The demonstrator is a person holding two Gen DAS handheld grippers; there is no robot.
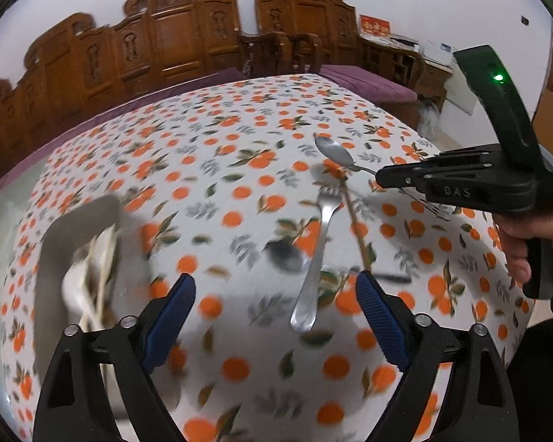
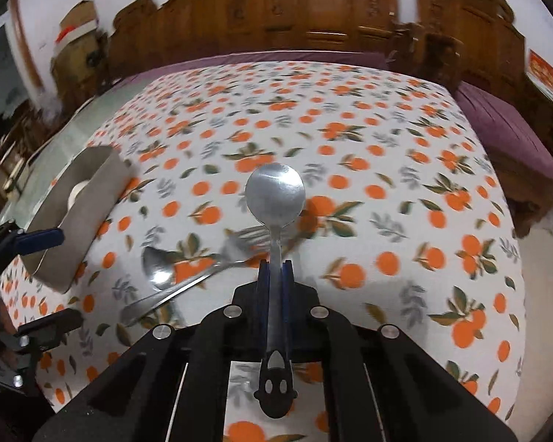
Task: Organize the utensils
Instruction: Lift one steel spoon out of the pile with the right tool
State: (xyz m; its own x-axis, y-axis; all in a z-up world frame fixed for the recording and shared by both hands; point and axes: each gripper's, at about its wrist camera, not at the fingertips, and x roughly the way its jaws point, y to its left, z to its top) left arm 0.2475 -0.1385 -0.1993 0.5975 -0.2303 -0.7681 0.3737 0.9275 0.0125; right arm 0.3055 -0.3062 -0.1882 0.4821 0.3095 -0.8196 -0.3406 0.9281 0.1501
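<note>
My right gripper (image 2: 275, 269) is shut on the handle of a steel spoon (image 2: 274, 195), whose bowl sticks out forward above the table. From the left wrist view the same spoon (image 1: 333, 154) hangs from the right gripper (image 1: 381, 178), clear of the cloth. My left gripper (image 1: 276, 316) is open, its blue pads wide apart over a fork (image 1: 313, 258) lying on the cloth. Beside the fork lie a second spoon (image 1: 284, 256) and a wooden chopstick (image 1: 355, 228). A grey organizer tray (image 1: 55, 243) at the left holds chopsticks and a white spoon.
The table wears a white cloth printed with oranges (image 2: 387, 169). The grey tray (image 2: 92, 191) sits near its left edge, with the left gripper's blue pad (image 2: 42, 238) beside it. Carved wooden benches (image 2: 313, 7) with purple cushions (image 2: 505, 129) stand behind.
</note>
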